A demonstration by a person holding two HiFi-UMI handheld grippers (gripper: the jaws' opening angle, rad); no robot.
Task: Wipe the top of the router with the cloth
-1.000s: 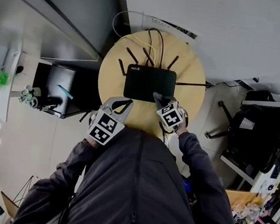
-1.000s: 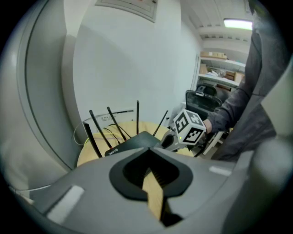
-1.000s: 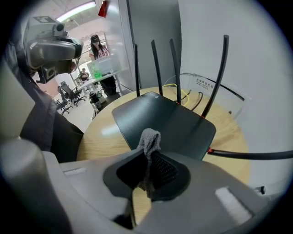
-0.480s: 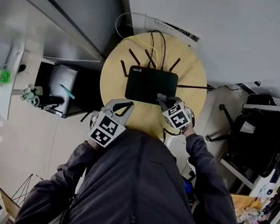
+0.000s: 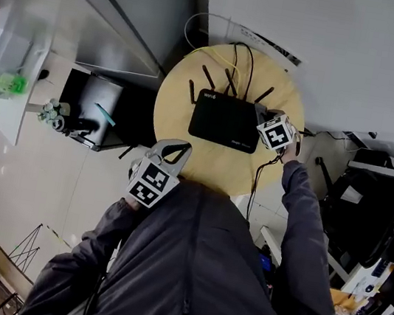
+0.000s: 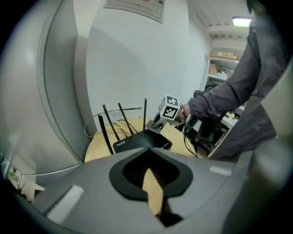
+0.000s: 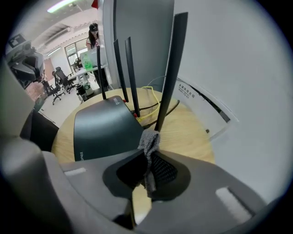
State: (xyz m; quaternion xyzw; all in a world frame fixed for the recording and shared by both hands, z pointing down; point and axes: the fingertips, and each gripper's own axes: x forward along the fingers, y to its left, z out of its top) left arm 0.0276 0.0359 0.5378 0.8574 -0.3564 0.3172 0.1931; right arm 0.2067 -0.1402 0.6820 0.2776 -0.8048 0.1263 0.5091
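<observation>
A black router (image 5: 225, 120) with several upright antennas lies on a small round wooden table (image 5: 218, 168). My right gripper (image 5: 261, 114) is at the router's right end, by the rightmost antenna (image 7: 169, 68). It is shut on a small grey cloth (image 7: 149, 141), which hangs from the jaws just off the router's (image 7: 103, 128) right edge, over the table (image 7: 187, 132). My left gripper (image 5: 176, 147) hovers at the table's near left edge, short of the router (image 6: 137, 142), shut with nothing in it. From there the right gripper (image 6: 158, 123) shows beyond the router.
Yellow and black cables (image 5: 233, 56) trail off the table's back towards a white strip (image 5: 272, 46) on the wall. A dark cabinet (image 5: 96, 110) stands left of the table and an office chair (image 5: 369, 200) to its right.
My right gripper has carried the cloth from the router's near edge to its right end, by the antenna. The left gripper has stayed in place. The head view has shifted.
</observation>
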